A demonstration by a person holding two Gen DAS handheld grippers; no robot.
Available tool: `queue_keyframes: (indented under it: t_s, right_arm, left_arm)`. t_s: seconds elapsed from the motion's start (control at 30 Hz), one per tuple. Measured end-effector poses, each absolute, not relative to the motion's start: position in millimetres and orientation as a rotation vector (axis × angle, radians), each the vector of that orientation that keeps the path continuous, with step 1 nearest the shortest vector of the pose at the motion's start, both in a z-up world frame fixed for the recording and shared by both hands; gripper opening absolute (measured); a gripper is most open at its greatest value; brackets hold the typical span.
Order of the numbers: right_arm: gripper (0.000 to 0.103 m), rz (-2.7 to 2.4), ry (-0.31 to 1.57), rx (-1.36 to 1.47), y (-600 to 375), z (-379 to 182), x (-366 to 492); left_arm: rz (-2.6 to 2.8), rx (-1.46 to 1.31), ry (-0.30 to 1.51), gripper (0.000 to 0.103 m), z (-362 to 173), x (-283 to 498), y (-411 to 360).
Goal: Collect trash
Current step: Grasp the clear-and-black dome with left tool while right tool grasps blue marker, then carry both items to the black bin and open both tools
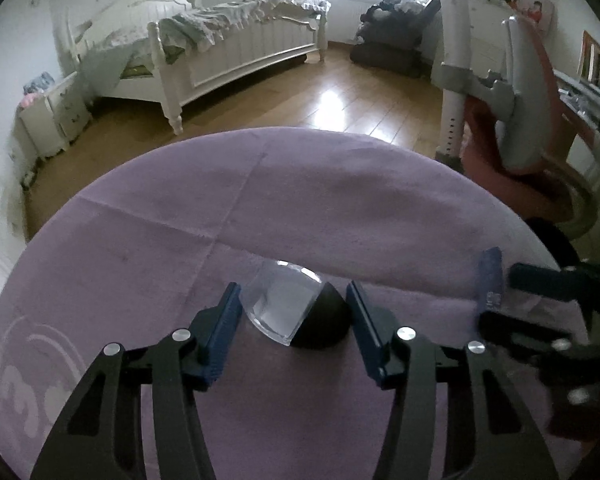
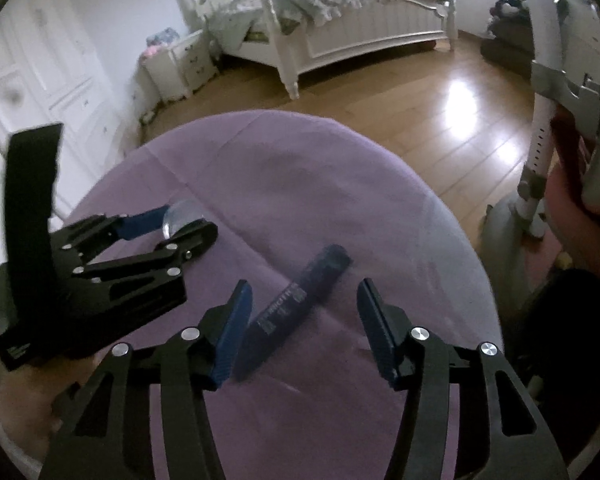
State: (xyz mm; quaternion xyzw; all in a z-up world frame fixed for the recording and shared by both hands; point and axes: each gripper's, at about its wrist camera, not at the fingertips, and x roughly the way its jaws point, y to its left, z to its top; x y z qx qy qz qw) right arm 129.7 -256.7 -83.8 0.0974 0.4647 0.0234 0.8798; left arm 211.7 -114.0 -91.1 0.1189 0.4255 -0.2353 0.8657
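Observation:
A small container [image 1: 288, 308] with a clear lid and a black base lies on the round table's purple cloth [image 1: 300, 200]. My left gripper [image 1: 294, 286] stands around it with both blue pads against its sides. From the right wrist view the left gripper [image 2: 186, 220] shows at the left with the clear lid [image 2: 180, 214] between its fingers. A dark blue stick-shaped wrapper [image 2: 300, 300] with white print lies slantwise on the cloth between the fingers of my right gripper [image 2: 302, 292]. Its jaws stand apart, with a wide gap on the right side.
Beyond the table lies a wooden floor [image 1: 300, 96] with a white bed [image 1: 236, 48] and a nightstand [image 1: 56, 116] at the back left. A red and grey chair [image 1: 516, 120] stands close on the right, and a dark armchair [image 1: 392, 40] sits by the window.

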Motion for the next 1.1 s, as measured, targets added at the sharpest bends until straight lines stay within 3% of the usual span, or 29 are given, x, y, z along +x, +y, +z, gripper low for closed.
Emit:
queue_keyframes:
  t_s: [0.2,0.33,0.67,1.1]
  right_arm:
    - [0.04,0.026,0.996,0.07,-227.5,-98.2,152.4]
    - [0.018,0.029,0.985,0.029,-219.4,-100.0,157.2]
    - [0.013,0.102,0.817,0.245,-254.6,-81.3,118.9]
    - [0.013,-0.13,0.559,0.442,-411.0,-33.1,-9.0]
  left_arm:
    - [-0.496,0.184,0.902,0.053,-89.4,213.2,-91.9]
    - [-0.489,0.124,0.892,0.053,-83.4,205.4,-70.0]
    - [-0.536,0.079,0.802,0.053,-44.1,162.7,-63.0]
    - [-0.783,0.114,0.731,0.053,-12.7,95.9,-196.0]
